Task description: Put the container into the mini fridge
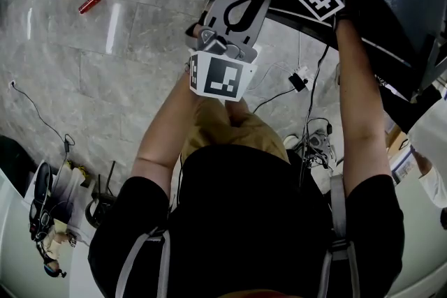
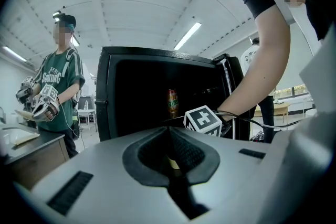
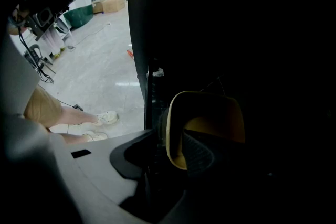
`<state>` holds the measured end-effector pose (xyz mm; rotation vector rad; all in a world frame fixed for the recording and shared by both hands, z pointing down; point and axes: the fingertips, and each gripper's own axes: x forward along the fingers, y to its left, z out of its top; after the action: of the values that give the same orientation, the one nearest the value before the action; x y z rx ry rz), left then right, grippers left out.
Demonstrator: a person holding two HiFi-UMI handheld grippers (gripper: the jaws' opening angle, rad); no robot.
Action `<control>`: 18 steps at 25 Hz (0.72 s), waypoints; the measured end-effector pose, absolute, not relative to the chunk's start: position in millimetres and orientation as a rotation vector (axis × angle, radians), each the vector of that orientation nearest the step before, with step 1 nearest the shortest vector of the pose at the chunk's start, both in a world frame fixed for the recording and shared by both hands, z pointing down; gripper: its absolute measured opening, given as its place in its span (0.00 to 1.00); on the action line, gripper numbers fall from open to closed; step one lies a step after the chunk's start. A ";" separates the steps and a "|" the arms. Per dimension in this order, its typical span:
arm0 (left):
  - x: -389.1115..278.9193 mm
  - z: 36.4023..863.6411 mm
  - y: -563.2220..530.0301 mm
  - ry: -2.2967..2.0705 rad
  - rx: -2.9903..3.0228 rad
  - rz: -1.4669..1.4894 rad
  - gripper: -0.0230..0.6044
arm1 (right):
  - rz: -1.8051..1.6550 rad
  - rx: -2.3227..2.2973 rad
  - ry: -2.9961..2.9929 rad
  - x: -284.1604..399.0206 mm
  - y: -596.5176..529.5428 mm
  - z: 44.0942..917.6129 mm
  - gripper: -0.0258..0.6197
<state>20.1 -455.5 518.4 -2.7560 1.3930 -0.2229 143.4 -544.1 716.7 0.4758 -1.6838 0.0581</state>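
**A:** What's the left gripper doing, closest to the body?

**B:** Not much lol. Its jaws are pinched together with nothing in them, and it's held low in front, pointing at the mini fridge. My guess is it's just kept clear of the opening.

**A:** And the other one?

**B:** The right gripper is the busy one, with the arm stretched into the dark cabinet. It's clamped on the yellow container. It looks like one pad is inside the wall and one outside, probably because the thing is too wide to span. So the container is past the fridge's front edge, but I can't tell if it's resting on a shelf.

**A:** Anything deeper in?

**B:** A drink can or bottle stands further back, so the container will want a spot beside it. Way off to the left there's a person in a green shirt.
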 end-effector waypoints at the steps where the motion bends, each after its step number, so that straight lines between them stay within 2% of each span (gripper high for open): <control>1: 20.9 517.7 -455.3 1.386 -2.759 -0.220 0.08 | 0.050 0.478 -1.686 140.8 -544.8 713.5 0.28; 8: 31.4 496.3 -444.6 1.343 -2.756 -0.203 0.08 | -0.003 0.513 -1.714 123.8 -530.0 683.9 0.28; 18: 58.4 440.2 -413.0 1.291 -2.732 -0.221 0.08 | -0.048 0.636 -1.829 119.7 -478.0 595.4 0.28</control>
<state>58.4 -413.0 440.2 -2.7322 1.2905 -0.2213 119.7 -478.0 595.4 0.6363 -1.8287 -0.0478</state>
